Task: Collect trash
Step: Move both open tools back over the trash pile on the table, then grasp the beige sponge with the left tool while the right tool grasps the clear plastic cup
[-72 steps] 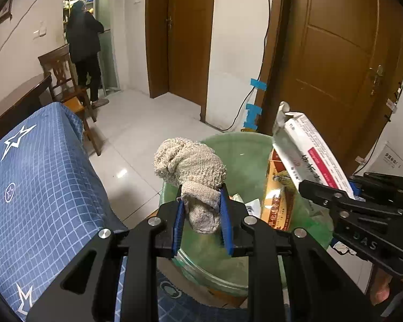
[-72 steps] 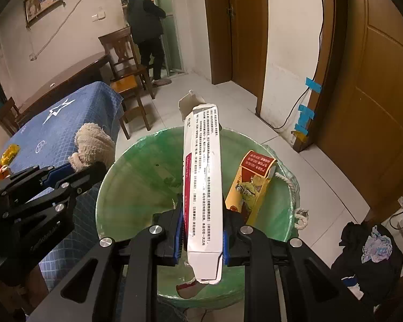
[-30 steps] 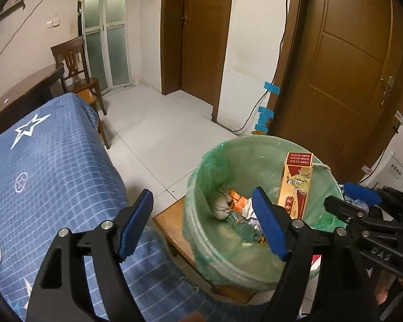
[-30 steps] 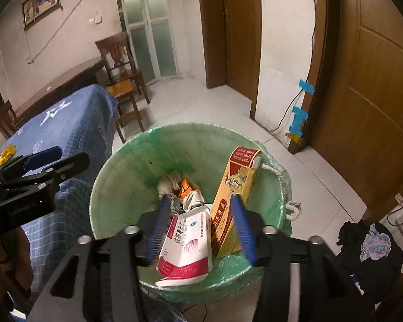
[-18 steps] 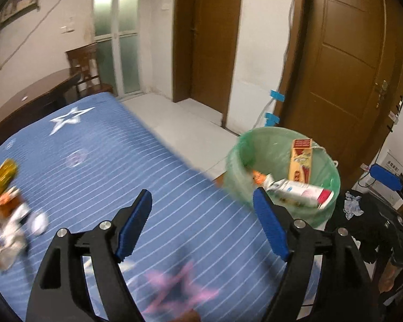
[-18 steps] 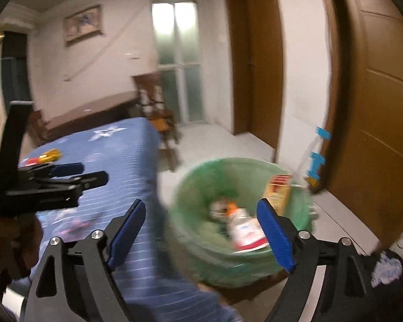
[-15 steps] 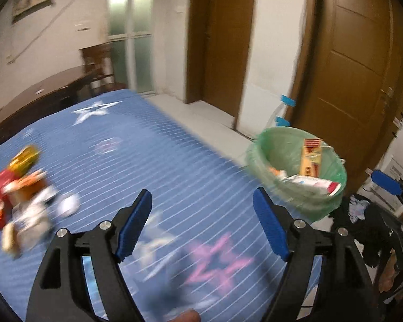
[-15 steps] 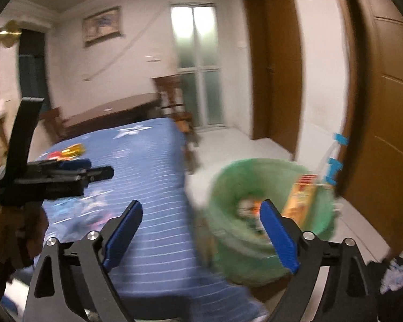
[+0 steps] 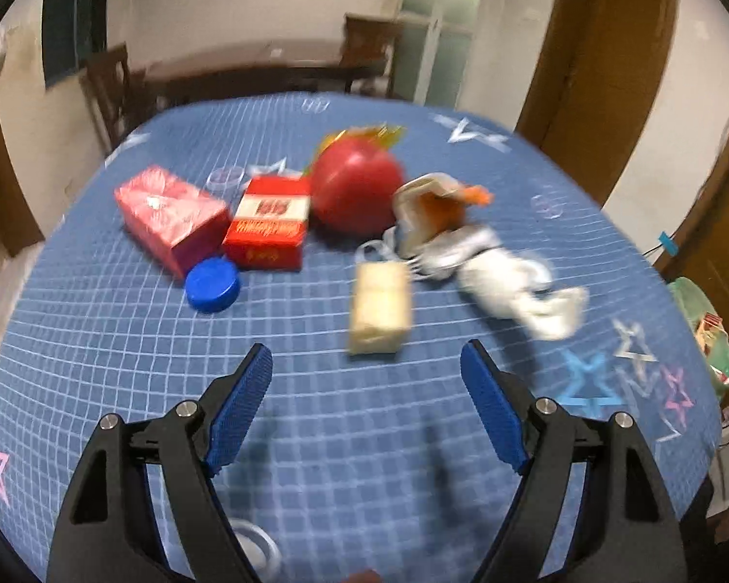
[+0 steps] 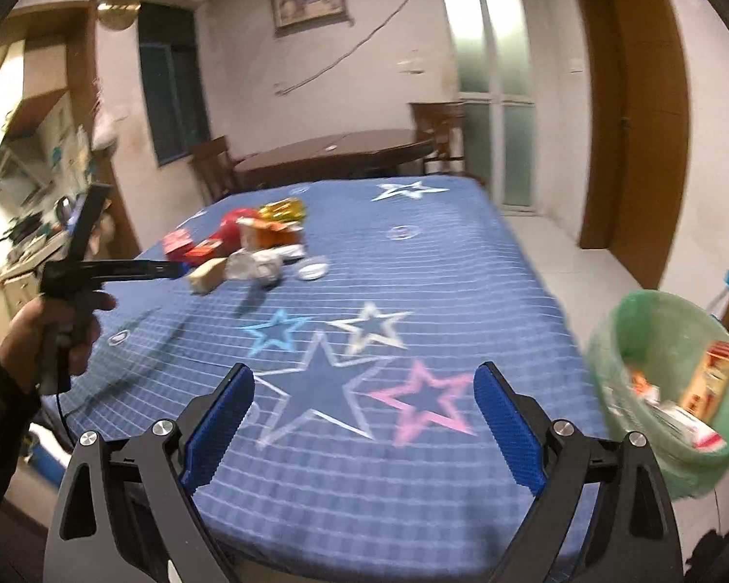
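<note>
Trash lies in a heap on the blue star-patterned tablecloth [image 9: 121, 340]: a pink box [image 9: 170, 216], a red carton [image 9: 269, 226], a blue cap [image 9: 213, 284], a red ball-like wrapper [image 9: 355, 187], a small tan box [image 9: 380, 308] and crumpled white wrappers [image 9: 510, 282]. My left gripper [image 9: 367, 413] hovers open just short of the tan box, nothing between its blue pads. My right gripper [image 10: 362, 430] is open and empty over the table's near end. The green-lined bin [image 10: 675, 388] stands to its right with boxes inside. The left gripper [image 10: 170, 269] shows side-on by the trash heap [image 10: 248, 248].
A hand [image 10: 58, 335] grips the left tool's handle. A dark wooden table [image 10: 335, 150] and chairs stand beyond the blue tablecloth. Wooden doors [image 10: 641, 111] line the right wall. A small clear lid [image 10: 312, 269] lies near the heap. Dark clothing lies on the floor by the bin.
Both grippers let go of the cloth and the white box into the bin, then swung left from the bin to the table. The trash heap now sits right ahead of the left gripper.
</note>
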`<state>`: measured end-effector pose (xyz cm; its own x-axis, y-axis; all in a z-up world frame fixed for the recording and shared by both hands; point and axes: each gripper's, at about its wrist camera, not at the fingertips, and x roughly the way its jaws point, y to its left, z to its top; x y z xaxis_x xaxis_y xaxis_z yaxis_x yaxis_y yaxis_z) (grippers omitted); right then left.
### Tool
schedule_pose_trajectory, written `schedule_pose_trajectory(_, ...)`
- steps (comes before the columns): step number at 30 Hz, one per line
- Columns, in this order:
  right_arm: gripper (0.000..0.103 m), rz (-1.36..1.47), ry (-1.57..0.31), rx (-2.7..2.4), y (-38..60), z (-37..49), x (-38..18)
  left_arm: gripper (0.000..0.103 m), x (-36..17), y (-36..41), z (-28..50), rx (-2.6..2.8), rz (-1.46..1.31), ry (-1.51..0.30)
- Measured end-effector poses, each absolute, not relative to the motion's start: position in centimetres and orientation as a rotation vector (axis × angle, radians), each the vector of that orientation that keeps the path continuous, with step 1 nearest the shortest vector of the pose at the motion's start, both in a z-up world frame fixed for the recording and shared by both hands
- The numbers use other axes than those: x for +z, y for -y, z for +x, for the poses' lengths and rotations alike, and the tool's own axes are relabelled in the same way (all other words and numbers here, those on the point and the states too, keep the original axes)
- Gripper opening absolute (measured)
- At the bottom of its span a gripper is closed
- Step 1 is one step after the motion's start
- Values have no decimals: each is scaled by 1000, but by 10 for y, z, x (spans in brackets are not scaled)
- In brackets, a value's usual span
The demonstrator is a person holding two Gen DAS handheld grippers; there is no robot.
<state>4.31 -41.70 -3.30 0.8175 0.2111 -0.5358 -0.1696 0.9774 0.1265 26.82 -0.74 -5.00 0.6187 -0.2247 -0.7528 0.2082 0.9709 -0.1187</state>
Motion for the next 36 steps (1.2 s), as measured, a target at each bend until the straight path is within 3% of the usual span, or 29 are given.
schedule_pose_trajectory(8,92,56,-626,292,373,88,-32,75,-76,22,315,-259,7,-935)
schedule_pose_trajectory(11,92,50,-647,319,356,108,-33,65,-82,33,321,-256,52,-936)
schedule_pose_trajectory(16,84,47,-677,360,333,138,-35,30,-78,32,317,-276,29,-922)
schedule_pose_trajectory(18,77,34,-694,374,322,152,-36,30,-78,32,312,-280,32,-910)
schedule_pose_trajectory(20,60,9,-709,377,312,167,-38,30,-77,27,303,-281,34,-898)
schedule_pose_trajectory(23,49,-36,-752,343,302,206,-47,30,-75,22,289,-290,24,-885)
schedule_pose_trajectory(36,50,-72,-883,233,297,310,-85,29,-80,8,275,-313,-10,-901)
